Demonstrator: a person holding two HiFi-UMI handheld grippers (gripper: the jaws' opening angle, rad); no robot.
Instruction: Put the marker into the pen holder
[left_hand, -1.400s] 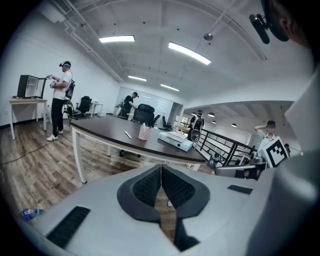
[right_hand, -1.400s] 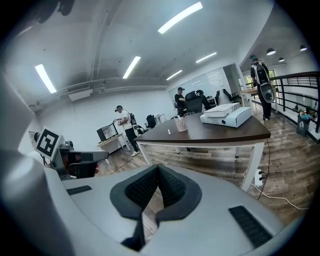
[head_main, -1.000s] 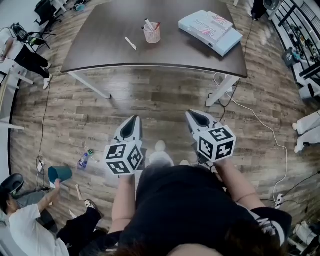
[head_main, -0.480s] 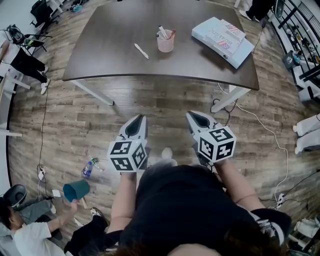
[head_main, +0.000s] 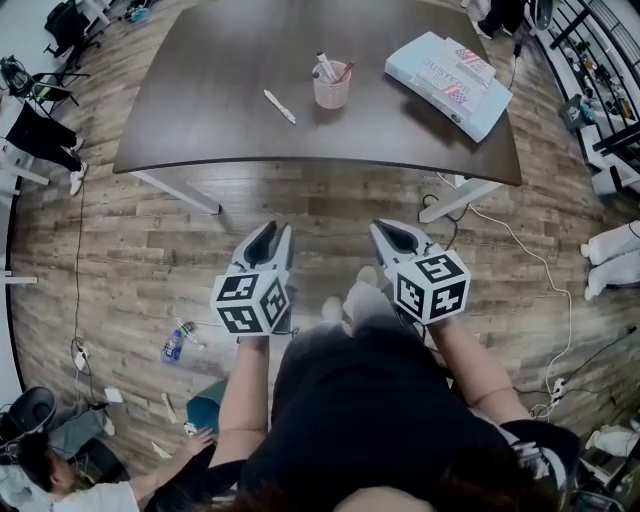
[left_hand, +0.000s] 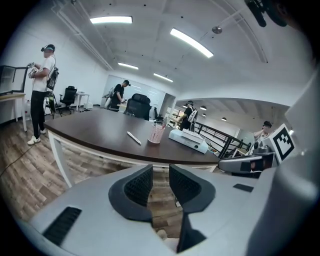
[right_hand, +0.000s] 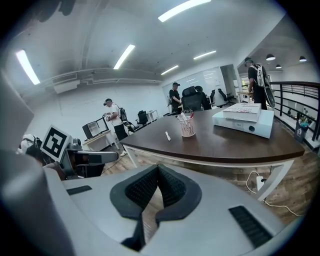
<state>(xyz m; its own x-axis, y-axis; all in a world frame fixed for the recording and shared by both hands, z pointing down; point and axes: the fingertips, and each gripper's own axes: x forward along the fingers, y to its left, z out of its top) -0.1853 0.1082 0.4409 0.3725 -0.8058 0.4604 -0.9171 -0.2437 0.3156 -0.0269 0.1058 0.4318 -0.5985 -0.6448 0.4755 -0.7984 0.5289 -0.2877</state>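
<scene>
A white marker (head_main: 280, 106) lies on the dark brown table (head_main: 220, 120), just left of a pink mesh pen holder (head_main: 331, 87) with several pens in it. Both grippers hang over the floor, well short of the table's near edge. The left gripper (head_main: 270, 235) has its jaws opening with nothing between them; in the left gripper view its gap (left_hand: 160, 172) shows only floor, and the marker (left_hand: 133, 138) and pen holder (left_hand: 156, 134) lie far ahead. The right gripper (head_main: 392, 234) is shut and empty (right_hand: 158, 170), facing the marker (right_hand: 167, 135) and holder (right_hand: 187, 127).
A stack of white boxes (head_main: 450, 80) sits on the table's right end. White table legs (head_main: 180, 190) and a floor cable (head_main: 520, 250) lie ahead. A person crouches at lower left (head_main: 70, 480). Other people and office chairs stand beyond the table.
The left gripper's jaws have parted. The head view has drifted, with a foot stepping forward under me. The crouching person and teal cup have moved toward the bottom edge.
</scene>
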